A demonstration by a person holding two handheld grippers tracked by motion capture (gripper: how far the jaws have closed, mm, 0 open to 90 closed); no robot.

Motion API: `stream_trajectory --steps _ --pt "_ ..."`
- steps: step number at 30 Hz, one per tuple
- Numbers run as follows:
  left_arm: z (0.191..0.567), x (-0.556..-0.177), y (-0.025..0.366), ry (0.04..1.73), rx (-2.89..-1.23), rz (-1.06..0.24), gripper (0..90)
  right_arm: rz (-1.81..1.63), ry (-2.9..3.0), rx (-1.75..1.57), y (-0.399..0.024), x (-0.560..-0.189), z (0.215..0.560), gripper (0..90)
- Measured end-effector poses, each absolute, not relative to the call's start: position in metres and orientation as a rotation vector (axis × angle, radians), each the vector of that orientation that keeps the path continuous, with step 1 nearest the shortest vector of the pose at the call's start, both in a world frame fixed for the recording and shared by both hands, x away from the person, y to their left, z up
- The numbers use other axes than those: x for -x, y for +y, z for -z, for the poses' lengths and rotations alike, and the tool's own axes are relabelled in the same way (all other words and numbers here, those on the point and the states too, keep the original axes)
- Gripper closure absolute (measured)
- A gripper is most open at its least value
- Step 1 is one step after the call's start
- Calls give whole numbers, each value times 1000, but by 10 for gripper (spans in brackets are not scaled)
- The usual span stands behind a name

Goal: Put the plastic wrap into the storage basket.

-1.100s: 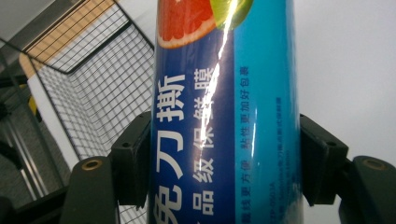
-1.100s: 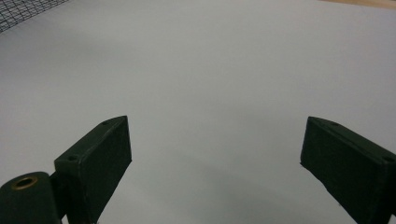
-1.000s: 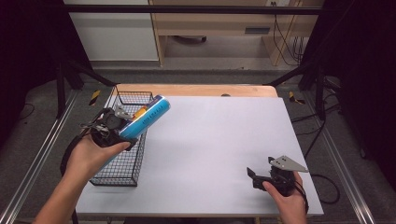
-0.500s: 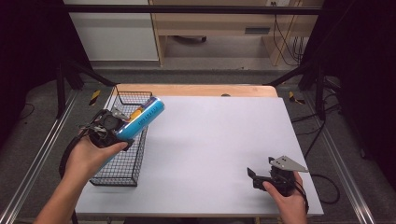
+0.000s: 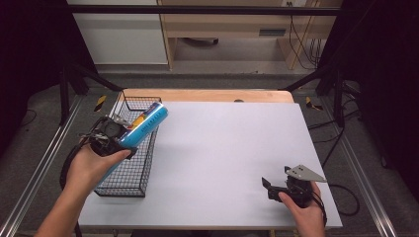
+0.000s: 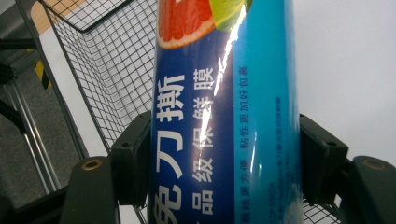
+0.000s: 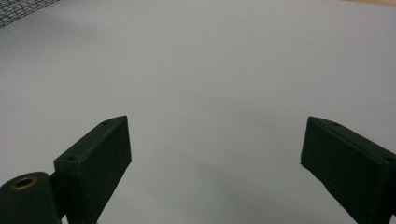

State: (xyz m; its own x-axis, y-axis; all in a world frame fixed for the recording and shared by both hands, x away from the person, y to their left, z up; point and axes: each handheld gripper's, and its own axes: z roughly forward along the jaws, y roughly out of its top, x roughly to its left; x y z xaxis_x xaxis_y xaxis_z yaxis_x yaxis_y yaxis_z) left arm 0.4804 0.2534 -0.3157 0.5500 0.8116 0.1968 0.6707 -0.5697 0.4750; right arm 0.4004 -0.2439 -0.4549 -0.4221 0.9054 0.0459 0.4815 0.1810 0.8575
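left hand-held gripper [image 5: 129, 139] is clamped on the blue roll [image 5: 144, 126] at left of frame, its long axis angled up-right over the wire basket [image 5: 123, 175]; right hand-held gripper [image 5: 269, 183] sits wide open.

Wire basket [image 5: 129, 163] walls off the table's [image 5: 232, 148] left edge — rest lies open.

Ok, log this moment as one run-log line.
left gripper: shut on blue tube, above wire basket | right gripper: open, nothing between jaws, low over table | tube not yet in basket
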Motion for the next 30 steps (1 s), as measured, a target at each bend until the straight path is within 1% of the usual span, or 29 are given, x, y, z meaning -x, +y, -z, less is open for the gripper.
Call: stream_trajectory --steps 11,30 --pt "320 -481 258 1271 -2448 -539 319 -1166 1982 -1301 -244 -400 455 87" --pt "329 -479 260 1306 -2448 -503 319 -1171 1988 -1302 -245 -401 455 80"
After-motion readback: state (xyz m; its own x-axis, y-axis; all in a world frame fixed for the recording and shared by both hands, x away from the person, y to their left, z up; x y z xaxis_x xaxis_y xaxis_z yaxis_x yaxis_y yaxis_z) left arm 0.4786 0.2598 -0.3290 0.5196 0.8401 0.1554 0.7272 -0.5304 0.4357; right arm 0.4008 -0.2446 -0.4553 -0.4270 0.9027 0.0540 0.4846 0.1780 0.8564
